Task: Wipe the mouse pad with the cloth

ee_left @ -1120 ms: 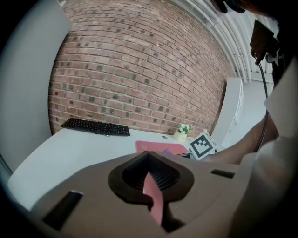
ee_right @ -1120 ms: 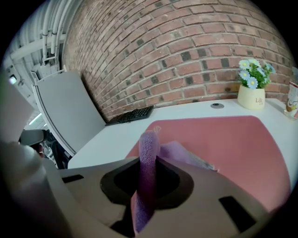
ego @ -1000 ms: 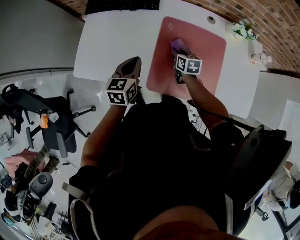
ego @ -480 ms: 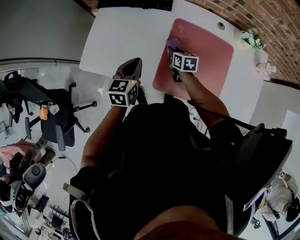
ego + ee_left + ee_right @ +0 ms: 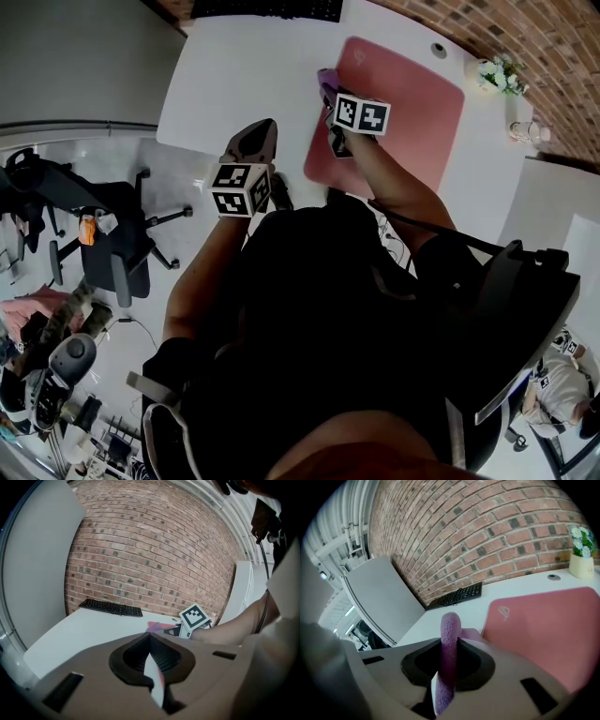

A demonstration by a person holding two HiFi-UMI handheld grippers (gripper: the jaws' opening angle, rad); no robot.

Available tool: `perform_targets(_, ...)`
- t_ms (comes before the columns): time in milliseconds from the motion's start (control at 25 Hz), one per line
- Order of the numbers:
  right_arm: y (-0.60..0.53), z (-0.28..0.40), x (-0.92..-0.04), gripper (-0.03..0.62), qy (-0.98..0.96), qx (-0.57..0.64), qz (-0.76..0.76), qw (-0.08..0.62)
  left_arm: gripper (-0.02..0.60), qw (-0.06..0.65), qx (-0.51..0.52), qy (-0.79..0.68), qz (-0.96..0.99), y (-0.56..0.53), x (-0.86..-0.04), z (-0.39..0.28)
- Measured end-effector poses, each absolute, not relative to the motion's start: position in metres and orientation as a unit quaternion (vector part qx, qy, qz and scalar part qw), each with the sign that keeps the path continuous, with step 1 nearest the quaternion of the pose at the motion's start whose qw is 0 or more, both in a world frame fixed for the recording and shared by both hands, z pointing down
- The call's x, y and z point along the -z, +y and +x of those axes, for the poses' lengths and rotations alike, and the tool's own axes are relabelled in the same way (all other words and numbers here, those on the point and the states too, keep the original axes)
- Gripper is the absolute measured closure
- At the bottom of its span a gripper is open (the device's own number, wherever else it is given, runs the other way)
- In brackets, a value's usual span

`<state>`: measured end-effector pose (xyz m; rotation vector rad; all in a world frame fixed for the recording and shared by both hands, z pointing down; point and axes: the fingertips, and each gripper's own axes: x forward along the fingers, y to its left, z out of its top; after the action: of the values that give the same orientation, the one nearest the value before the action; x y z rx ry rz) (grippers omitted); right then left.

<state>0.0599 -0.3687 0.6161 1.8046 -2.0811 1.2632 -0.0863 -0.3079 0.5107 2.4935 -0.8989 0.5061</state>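
Right gripper [image 5: 330, 101] is out over the white desk [image 5: 234, 75], jaws clamped hard on a folded purple cloth [image 5: 325, 80]. The right gripper view confirms it: a thick roll of the cloth [image 5: 449, 639] is pinched upright between the two jaws, the fold poking out past the tips so that fabric, not plastic, meets the surface. The cloth sits right at the left edge of the pink mouse pad [image 5: 412, 103], near its far left corner, and whether it presses down or just skims, I can't tell from here. The pad lies on the right half of the desk, with a keyboard [image 5: 272, 7] along the far edge and a small flower pot [image 5: 494, 73] off toward the far right corner.

Left gripper [image 5: 255, 141] hangs back by the near edge, left of the pad, jaws together on nothing. It looks parked out of the wiping lane.

My read: mid-wipe, at the end of a stroke, with most of the pad lying to the right.
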Motion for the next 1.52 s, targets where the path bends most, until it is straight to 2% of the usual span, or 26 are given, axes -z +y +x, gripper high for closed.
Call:
perform_targets(240, -0.364, 0.094, -0.577, 0.534, -0.683, -0.412, 0.603, -0.022, 0.577, 0.212, -0.182, -0.31, 0.909, -0.312, -0.507, -0.068)
perform_targets(480, -0.312, 0.235, -0.547, 0.534, -0.606, -0.37, 0.699, -0.086, 0.577, 0.191, -0.187, -0.235, 0.935, -0.303, -0.503, 0.006)
perform_targets(680, -0.26, 0.349, -0.545, 0.535, -0.531, -0.343, 0.769, -0.09, 0.577, 0.175, -0.2, -0.189, 0.945, -0.286, -0.502, 0.056)
perform_targets(920, -0.212, 0.438, -0.565, 0.534, -0.469, -0.328, 0.819, -0.044, 0.577, 0.166, -0.213, -0.166, 0.948, -0.279, -0.503, 0.1)
perform_targets(1160, -0.205, 0.463, -0.603, 0.535, -0.449, -0.342, 0.825, 0.001, 0.577, 0.163, -0.232, -0.167, 0.944, -0.277, -0.509, 0.109)
perform_targets(1520, -0.248, 0.421, -0.637, 0.534, -0.48, -0.371, 0.795, 0.014, 0.577, 0.171, -0.237, -0.208, 0.933, -0.288, -0.512, 0.084)
